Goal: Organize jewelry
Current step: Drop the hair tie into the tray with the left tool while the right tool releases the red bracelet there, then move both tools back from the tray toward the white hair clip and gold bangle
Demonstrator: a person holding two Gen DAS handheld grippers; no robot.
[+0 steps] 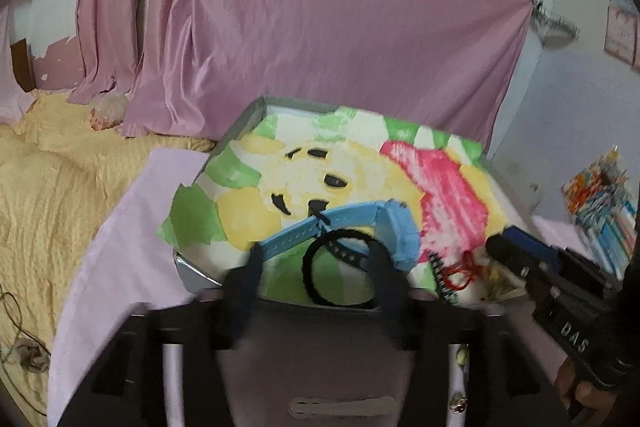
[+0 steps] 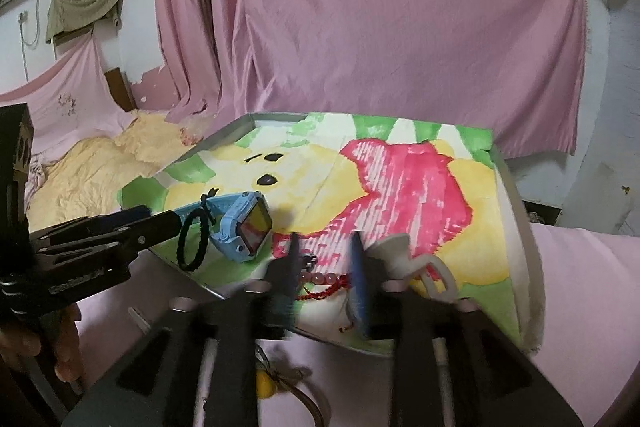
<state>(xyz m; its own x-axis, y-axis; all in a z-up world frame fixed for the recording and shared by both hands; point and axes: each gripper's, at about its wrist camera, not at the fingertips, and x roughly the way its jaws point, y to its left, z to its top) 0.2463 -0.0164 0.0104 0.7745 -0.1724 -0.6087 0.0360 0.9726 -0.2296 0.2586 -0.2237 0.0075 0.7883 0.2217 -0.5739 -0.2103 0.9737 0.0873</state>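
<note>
- My left hand-held gripper point(image 1: 316, 263) stands wide around the black hair tie point(image 1: 340, 269), beside the blue watch point(image 1: 394, 231) on the painted tray point(image 2: 514, 207); closing could snag the watch strap.
- My right hand-held gripper point(image 2: 326, 267) straddles the red beaded bracelet point(image 2: 320, 281), jaws apart; its cord may slip free.

Soft, even indoor light, no hard shadows; fisheye bending w/ dark vignette at corners; near gripper fingers point(image 2: 324, 267) motion-blurred (both views).
</note>
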